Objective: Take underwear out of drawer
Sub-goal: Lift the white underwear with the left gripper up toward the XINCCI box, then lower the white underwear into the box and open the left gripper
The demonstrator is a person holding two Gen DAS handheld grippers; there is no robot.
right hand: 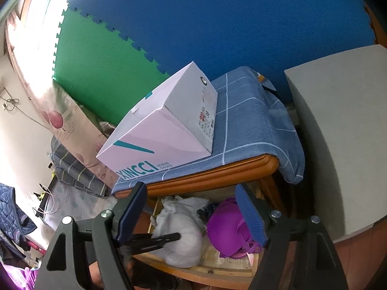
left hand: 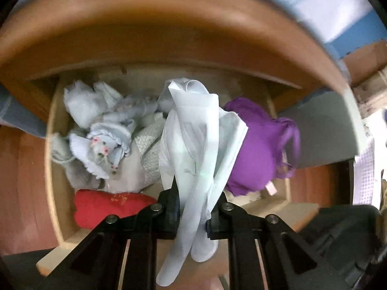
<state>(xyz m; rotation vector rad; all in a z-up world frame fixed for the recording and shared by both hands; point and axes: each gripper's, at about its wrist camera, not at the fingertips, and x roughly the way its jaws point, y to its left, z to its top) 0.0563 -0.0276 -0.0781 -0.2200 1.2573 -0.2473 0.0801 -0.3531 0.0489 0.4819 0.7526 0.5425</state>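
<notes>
The open wooden drawer [left hand: 52, 159] is stuffed with clothes. My left gripper [left hand: 193, 207] is shut on a pale blue-white piece of underwear [left hand: 200, 133]. The cloth runs up between the black fingers and hangs over the pile. Around it lie a purple bra [left hand: 256, 149], a frilly pale blue floral garment [left hand: 104, 142] and a red item [left hand: 108, 205]. In the right wrist view my right gripper [right hand: 191, 215] hovers open above the drawer [right hand: 193, 269], with nothing between its blue pads [right hand: 249, 215]. Below it sit white clothing [right hand: 181, 236] and the purple bra [right hand: 225, 227].
The wooden cabinet top [left hand: 169, 24] overhangs the back of the drawer. A white XINCCI box [right hand: 164, 130] rests on a blue checked cloth [right hand: 254, 120] on that top. A grey slab [right hand: 338, 133] stands at the right. Blue and green foam mats [right hand: 217, 24] cover the wall behind.
</notes>
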